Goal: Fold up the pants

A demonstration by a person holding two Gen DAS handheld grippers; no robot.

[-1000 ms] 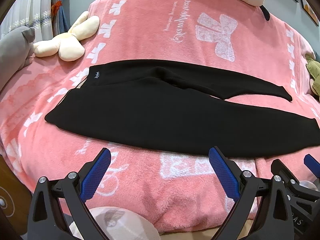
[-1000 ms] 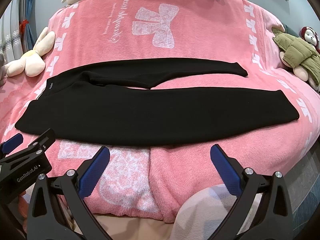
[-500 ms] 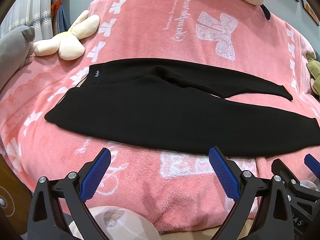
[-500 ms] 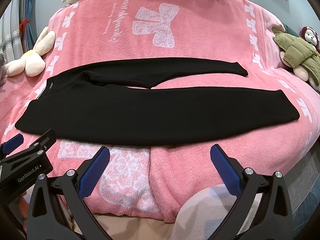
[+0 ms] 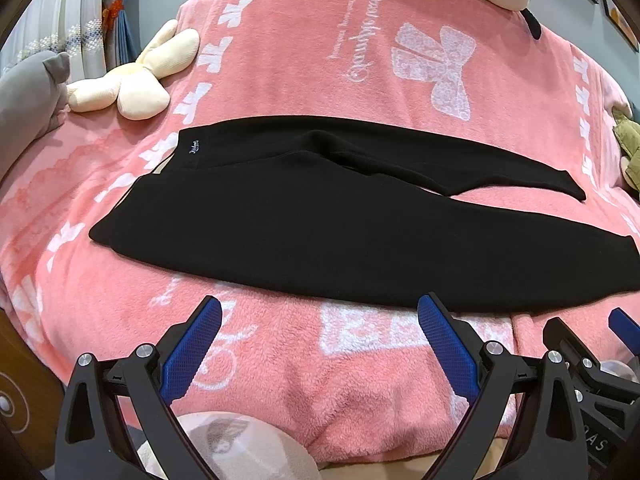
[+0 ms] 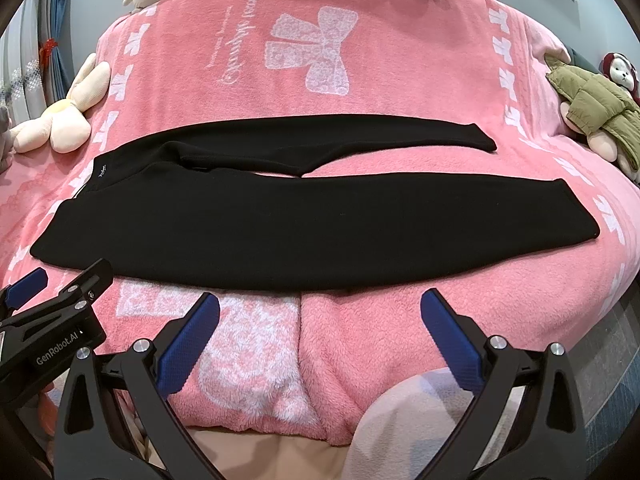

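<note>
The black pants (image 6: 256, 232) lie flat across the middle of the frame, long axis from left to right, just above both your grippers. Your right gripper (image 6: 320, 320) is released and empty, nearer the cuffs; your left gripper (image 5: 320, 324), also spread wide, is nearer the waistband (image 5: 192, 152).

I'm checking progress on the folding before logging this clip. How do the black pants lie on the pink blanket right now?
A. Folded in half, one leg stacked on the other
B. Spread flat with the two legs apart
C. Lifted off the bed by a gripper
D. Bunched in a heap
B: the pants lie flat on the pink blanket, pink showing between the legs, while the left gripper and right gripper hang open short of them.
</note>
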